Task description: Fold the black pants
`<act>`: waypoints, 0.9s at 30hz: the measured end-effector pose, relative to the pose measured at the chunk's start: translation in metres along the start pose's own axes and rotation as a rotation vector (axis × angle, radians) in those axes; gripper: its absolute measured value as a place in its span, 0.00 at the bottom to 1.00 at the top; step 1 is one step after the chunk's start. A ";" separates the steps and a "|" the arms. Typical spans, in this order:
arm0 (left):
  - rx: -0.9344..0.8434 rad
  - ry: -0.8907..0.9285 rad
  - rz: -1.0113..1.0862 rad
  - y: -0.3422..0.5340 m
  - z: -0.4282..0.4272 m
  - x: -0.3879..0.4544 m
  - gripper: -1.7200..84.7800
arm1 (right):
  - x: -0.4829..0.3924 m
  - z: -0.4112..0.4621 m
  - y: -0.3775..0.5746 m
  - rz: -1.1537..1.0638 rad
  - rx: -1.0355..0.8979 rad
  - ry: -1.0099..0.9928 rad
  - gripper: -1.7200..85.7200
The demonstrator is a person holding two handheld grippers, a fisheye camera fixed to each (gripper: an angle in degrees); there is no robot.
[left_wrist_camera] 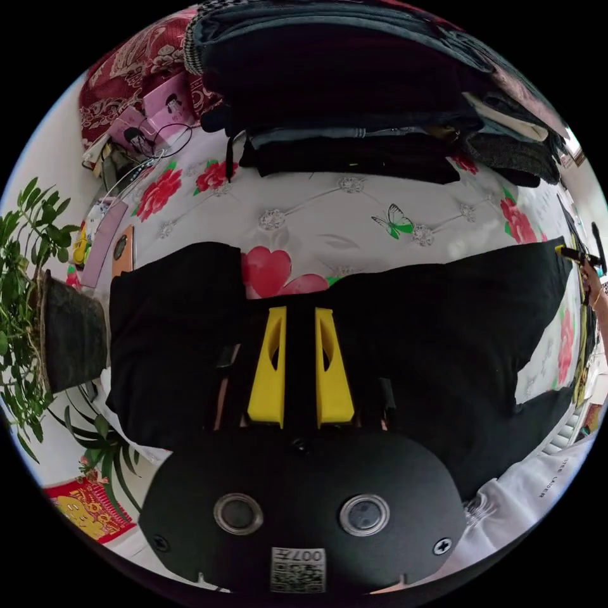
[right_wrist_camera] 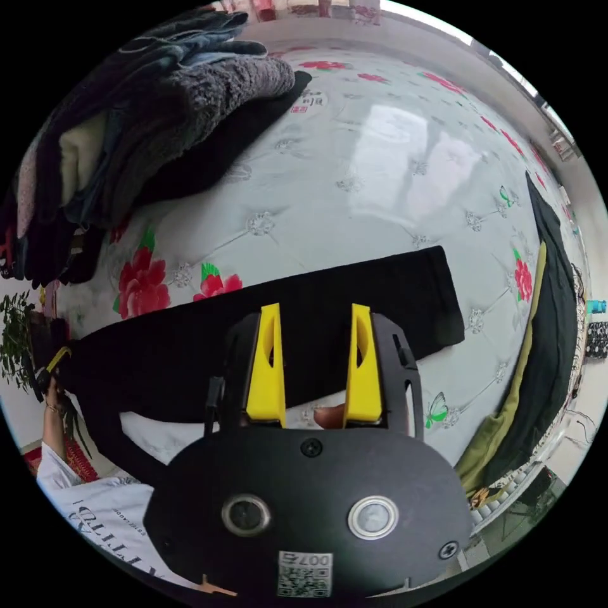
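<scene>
The black pants (left_wrist_camera: 443, 304) lie flat and long on the flowery bed (left_wrist_camera: 316, 209). The left tool (left_wrist_camera: 299, 316) sits low over one end, its jaws close together with dark cloth between them (I cannot tell if they pinch it). The right tool (right_wrist_camera: 315, 316) is spread over the other end (right_wrist_camera: 380, 297), holding nothing. This looks like the start of a fold. Next, both tools need to grab an edge and bring it across. A pile of clothes (left_wrist_camera: 342, 95) sits further back.

The right gripper (right_wrist_camera: 315, 316) hovers over the black pants (right_wrist_camera: 354, 297) on the bed (right_wrist_camera: 380, 158), jaws apart; folded clothes (right_wrist_camera: 126, 139) stacked beyond.
</scene>
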State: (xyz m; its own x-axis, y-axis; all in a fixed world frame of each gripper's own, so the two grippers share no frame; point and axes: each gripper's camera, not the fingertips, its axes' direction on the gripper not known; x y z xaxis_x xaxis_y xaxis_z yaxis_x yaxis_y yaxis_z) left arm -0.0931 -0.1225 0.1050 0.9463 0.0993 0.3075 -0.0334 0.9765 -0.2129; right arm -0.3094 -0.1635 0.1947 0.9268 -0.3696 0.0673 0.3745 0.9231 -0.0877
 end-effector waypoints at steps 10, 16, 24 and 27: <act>0.203 0.144 -0.056 0.037 -0.050 -0.030 0.02 | 0.049 -0.088 0.063 0.074 0.287 -0.232 0.03; 0.455 0.209 0.046 0.122 -0.133 -0.032 0.02 | 0.069 -0.181 0.195 0.018 0.545 -0.238 0.02; 0.307 0.298 -0.007 0.260 -0.104 -0.039 0.02 | 0.112 -0.133 0.427 0.313 0.243 -0.204 0.02; 0.179 0.328 -0.055 0.286 -0.065 -0.042 0.02 | 0.120 -0.108 0.481 0.452 0.140 -0.222 0.04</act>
State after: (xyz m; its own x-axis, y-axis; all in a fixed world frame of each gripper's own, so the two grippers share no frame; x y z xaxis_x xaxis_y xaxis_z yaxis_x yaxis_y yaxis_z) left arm -0.1210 0.1405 -0.0292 1.0000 0.0075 -0.0055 -0.0077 0.9995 -0.0296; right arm -0.0151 0.2248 0.0530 0.9605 0.0864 0.2644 -0.0831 0.9963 -0.0236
